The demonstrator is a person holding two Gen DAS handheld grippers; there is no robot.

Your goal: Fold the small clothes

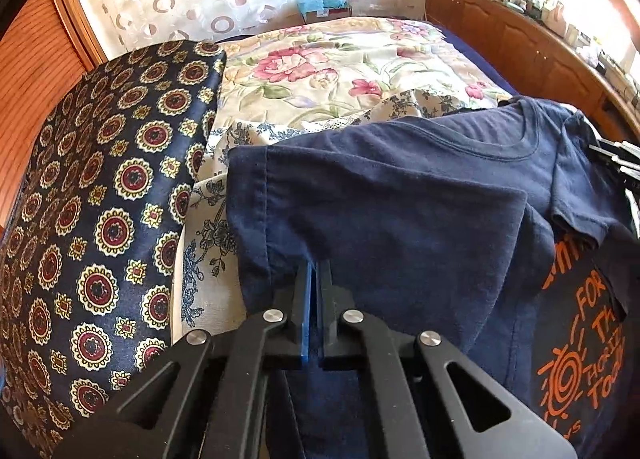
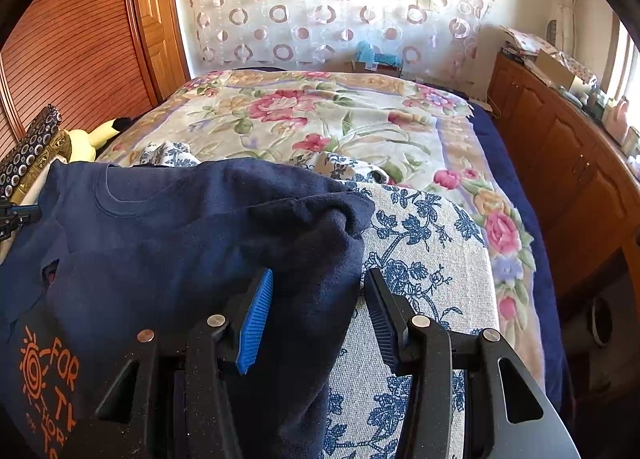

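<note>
A navy T-shirt point(image 1: 400, 187) with orange print lies on a blue-flowered white cloth point(image 2: 424, 259), collar toward the far side of the bed. My left gripper point(image 1: 316, 265) is shut on the T-shirt, its blue pads pressed together and its tips buried under the fabric near the left sleeve seam. My right gripper point(image 2: 317, 275) stands open on the opposite side. A bunched fold of the T-shirt point(image 2: 200, 243) runs between its jaws, resting against the left blue pad point(image 2: 254, 323) and clear of the right one. Each view shows the other gripper only as a black sliver at its edge.
A dark cushion with round medallions point(image 1: 100, 219) crowds the shirt's left side. A rose-patterned bedspread point(image 2: 320, 115) covers the bed beyond. A wooden cabinet point(image 2: 560, 163) with clutter on top runs along the right; a yellow plush toy point(image 2: 92, 139) lies at the left.
</note>
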